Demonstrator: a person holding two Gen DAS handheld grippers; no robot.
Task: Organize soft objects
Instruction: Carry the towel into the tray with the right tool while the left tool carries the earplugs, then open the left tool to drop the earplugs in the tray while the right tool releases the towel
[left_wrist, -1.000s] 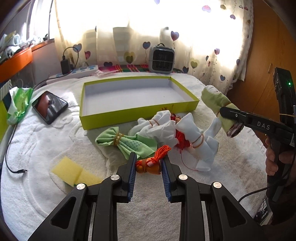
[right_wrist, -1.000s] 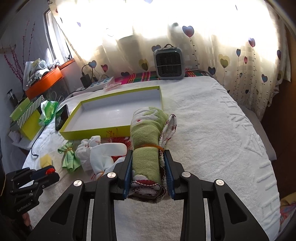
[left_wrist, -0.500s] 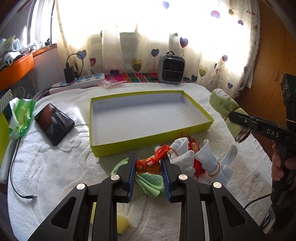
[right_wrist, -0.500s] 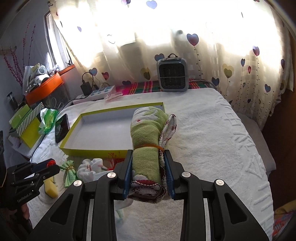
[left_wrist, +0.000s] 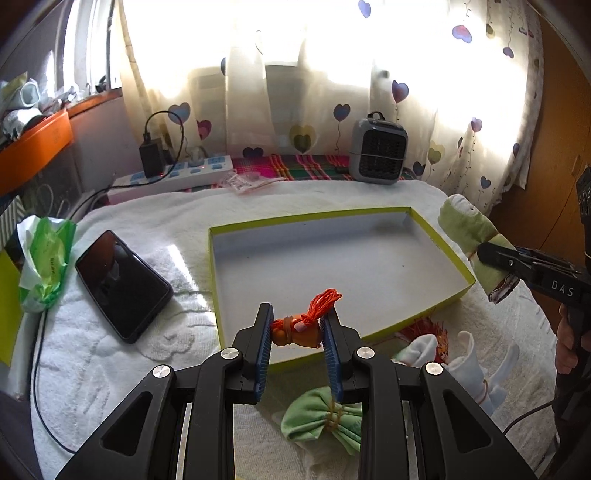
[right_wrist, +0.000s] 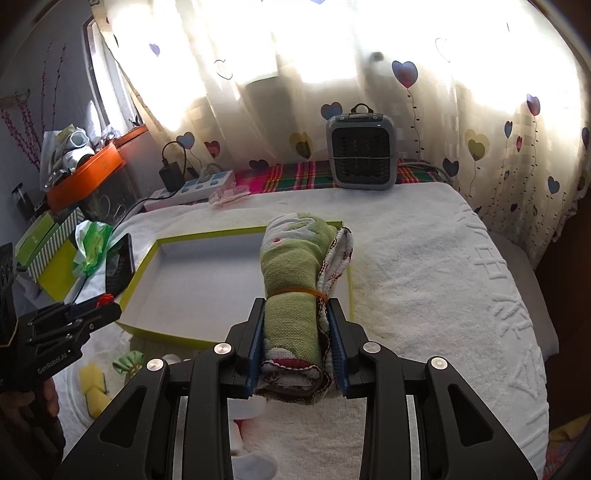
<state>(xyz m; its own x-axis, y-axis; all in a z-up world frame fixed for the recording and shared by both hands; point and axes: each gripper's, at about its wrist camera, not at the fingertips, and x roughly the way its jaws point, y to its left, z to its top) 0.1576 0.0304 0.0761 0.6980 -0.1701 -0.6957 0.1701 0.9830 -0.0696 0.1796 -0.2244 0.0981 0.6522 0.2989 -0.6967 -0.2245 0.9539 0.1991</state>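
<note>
both loads now over the tray (left_wrist: 436, 225) — bundles nearer camera.

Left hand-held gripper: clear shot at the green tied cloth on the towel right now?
Probably not. The left hand-held gripper is already shut on the orange tassel bundle, so it has no free jaws. The green tied cloth itself lies uncovered just below it.

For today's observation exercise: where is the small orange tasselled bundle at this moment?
In the left wrist view, the small orange tasselled bundle is clamped in the left gripper, above the near edge of the shallow yellow-green box.
</note>
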